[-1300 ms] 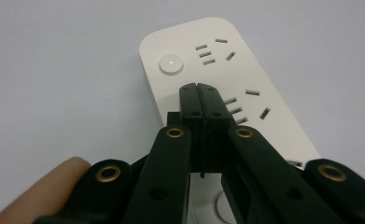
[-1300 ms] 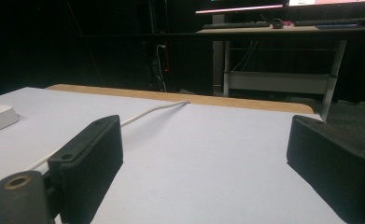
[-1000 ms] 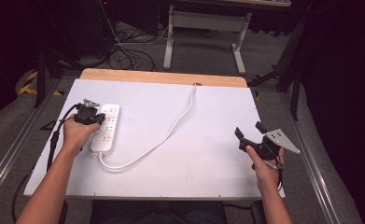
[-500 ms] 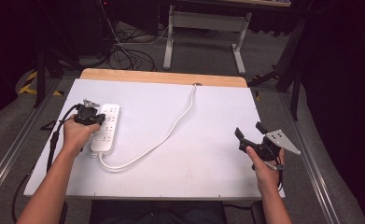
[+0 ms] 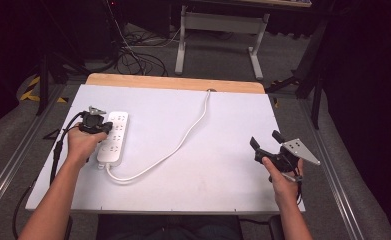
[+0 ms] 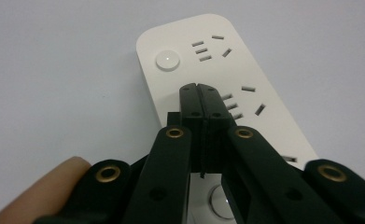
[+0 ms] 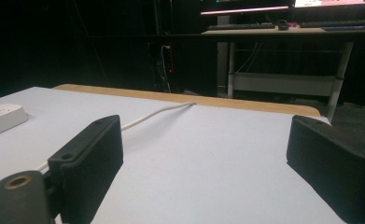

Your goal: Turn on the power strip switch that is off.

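A white power strip lies at the left of the white table, and its white cord curves to the far edge. My left gripper is over the strip, held in the person's left hand. In the left gripper view the jaws are pressed together with nothing between them, and the left gripper tips sit over the strip between its round button and a socket. My right gripper hovers open near the table's right edge. Its jaws stand wide apart, facing the cord.
A wooden strip runs along the table's far edge. Beyond it stand a metal desk frame and tangled floor cables. Metal rails flank the table on both sides. The left gripper's black cable trails off the left edge.
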`<state>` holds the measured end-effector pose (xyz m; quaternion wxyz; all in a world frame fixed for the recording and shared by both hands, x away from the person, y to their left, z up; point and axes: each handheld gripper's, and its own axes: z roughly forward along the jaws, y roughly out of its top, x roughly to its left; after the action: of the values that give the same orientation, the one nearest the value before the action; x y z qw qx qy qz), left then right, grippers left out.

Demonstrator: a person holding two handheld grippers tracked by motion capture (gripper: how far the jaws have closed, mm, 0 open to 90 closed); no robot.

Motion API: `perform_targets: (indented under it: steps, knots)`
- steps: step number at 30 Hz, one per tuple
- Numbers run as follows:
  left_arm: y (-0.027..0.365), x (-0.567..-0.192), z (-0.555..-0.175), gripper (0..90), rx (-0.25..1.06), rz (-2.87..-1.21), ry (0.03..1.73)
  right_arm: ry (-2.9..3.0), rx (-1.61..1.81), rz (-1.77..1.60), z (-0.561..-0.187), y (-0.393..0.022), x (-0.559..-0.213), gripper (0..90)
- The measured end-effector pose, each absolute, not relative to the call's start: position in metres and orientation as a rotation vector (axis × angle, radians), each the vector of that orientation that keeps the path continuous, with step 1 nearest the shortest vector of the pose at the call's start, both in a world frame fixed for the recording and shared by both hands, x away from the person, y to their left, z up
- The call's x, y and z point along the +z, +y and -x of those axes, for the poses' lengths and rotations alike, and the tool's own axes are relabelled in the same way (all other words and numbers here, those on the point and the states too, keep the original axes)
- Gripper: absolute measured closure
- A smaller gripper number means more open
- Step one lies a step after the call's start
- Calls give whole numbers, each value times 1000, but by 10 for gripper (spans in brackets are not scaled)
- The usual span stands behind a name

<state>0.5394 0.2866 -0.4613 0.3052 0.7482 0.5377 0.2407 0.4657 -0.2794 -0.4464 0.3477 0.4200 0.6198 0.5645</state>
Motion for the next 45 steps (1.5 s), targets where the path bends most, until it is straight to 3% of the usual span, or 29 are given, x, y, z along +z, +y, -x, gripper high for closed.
perform_targets:
  steps: [30, 38, 45]
  knots:
    - [293, -459, -537, 899, 666, -1940, 1438, 1629, 1467, -1111, -470, -279, -449, 117]
    - [300, -451, -529, 886, 676, -1830, 1413, 1628, 1466, -1115, -471, -279, -450, 117]
    - [309, -435, -510, 817, 738, -1706, 1302, 1629, 1467, -1117, -471, -279, -450, 117]
